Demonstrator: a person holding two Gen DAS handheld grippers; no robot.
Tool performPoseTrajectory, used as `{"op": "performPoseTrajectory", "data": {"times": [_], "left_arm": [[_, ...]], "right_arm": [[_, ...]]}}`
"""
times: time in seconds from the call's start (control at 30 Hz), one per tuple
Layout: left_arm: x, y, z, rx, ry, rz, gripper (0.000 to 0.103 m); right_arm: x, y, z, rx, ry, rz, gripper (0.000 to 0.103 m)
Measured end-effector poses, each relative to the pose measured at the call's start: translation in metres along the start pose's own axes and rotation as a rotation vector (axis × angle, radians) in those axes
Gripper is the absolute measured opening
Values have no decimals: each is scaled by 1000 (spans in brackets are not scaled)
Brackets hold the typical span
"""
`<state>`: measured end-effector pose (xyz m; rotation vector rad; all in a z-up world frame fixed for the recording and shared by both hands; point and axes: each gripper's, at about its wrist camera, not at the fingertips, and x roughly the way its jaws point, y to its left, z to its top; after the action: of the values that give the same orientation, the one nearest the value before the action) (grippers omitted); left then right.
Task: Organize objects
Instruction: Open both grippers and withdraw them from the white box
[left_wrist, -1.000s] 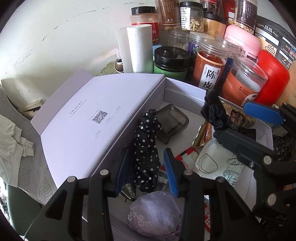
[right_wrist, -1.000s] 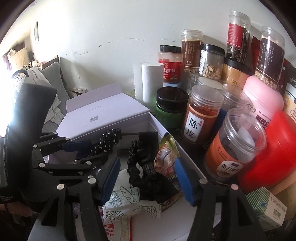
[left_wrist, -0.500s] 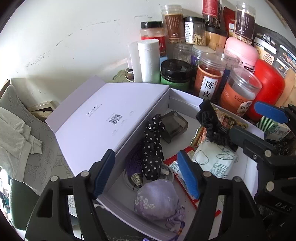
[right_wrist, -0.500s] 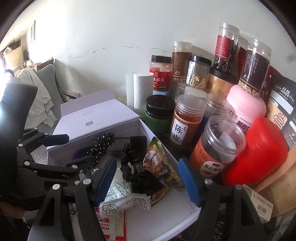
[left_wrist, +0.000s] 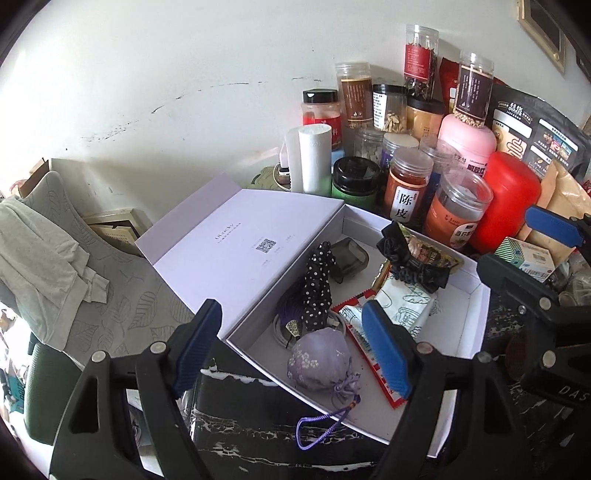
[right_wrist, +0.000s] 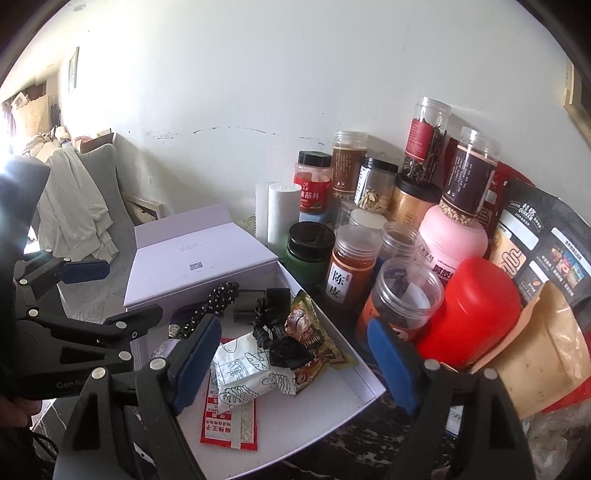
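While both grippers hang above the white box (left_wrist: 476, 325), nothing is between their fingers. The left gripper (left_wrist: 291, 343) has its jaws apart, and they have just been opening; the right gripper (right_wrist: 295, 362) is also wide apart and has just been opening.

Inside the box, the polka-dot scrunchie (left_wrist: 317, 284) lies near the lid side, over a purple tassel, with a lilac pouch (left_wrist: 319, 358) just in front of it. The black scrunchie (right_wrist: 275, 332) rests on a snack packet (right_wrist: 310, 339) and a white printed packet (right_wrist: 243, 373). A red sachet (right_wrist: 229, 417) lies flat on the box floor.

Jars crowd the dark bench behind the box, among them a red container (right_wrist: 476, 306).
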<state>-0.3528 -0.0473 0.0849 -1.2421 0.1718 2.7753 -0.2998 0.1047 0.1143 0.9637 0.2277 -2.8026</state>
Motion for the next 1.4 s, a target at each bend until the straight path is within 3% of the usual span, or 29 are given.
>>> {"op": "performPoseTrajectory", "data": {"times": [0.7,1.4], "left_arm": [[-152,-18,-45,-21,-108,35,77],[-220,-57,-128,-28,-108,99,77]], "right_arm": [[-120,5,-18,-12,-95,-4,82],[-178,2,-89,-12,-82,16,82]]}}
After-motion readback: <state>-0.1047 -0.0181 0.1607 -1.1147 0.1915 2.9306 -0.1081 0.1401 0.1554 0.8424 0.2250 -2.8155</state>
